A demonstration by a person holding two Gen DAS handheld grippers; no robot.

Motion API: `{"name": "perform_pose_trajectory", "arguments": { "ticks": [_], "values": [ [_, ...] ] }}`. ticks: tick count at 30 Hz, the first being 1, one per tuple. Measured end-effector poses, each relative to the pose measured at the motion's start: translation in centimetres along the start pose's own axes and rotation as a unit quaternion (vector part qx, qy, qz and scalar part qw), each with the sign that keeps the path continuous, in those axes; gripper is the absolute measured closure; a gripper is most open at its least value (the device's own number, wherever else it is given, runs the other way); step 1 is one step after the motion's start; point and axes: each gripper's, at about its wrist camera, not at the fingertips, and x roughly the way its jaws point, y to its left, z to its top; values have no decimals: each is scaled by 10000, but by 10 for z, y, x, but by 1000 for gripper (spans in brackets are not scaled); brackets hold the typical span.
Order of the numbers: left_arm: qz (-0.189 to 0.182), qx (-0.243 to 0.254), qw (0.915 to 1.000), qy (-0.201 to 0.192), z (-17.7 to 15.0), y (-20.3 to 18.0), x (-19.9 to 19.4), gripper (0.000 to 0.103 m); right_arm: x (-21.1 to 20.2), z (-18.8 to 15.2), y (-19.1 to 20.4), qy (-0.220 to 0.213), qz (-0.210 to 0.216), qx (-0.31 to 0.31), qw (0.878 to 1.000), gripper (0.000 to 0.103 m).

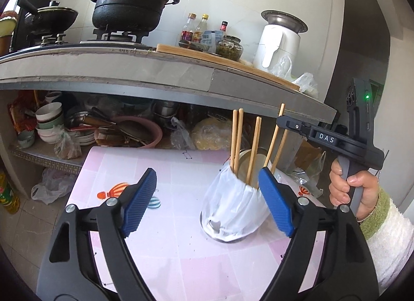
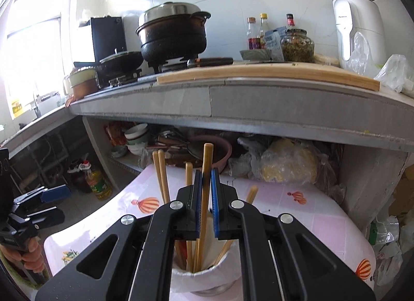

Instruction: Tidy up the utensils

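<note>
Five tan chopsticks [image 1: 254, 151] stand; right gripper [image 2: 206, 206] pinches one, left gripper [image 1: 207, 197] gapes empty.

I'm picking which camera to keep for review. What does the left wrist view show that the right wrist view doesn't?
Left wrist only: the open left gripper with nothing between its pads, and the hand holding the right gripper.

Right wrist only: the right gripper shut on one chopstick above the holder, plus the window and range hood.

Both: the plastic-wrapped holder with upright chopsticks, the pink tablecloth, and the black pot.
</note>
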Motion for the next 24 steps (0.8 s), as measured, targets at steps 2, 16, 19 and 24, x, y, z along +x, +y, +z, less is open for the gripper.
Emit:
{"name": "perform_pose_trajectory", "arguments": {
  "ticks": [2,16,19,24],
  "values": [
    [10,-38,10000,20,-5,1,-4,24,3,-6,1,109,4,-4,9999,96],
    [42,-120,9998,169,-25,-9,-16,19,9,-16,10,395,-104,-64,9991,95],
    [33,-138,9997,178,-28,-12,-20,19,-1,-15,11,333,-124,-37,9994,85],
    [40,-121,9998,157,-30,-20,-27,18,-32,-13,10,59,-54,106,9999,76]
  ]
}}
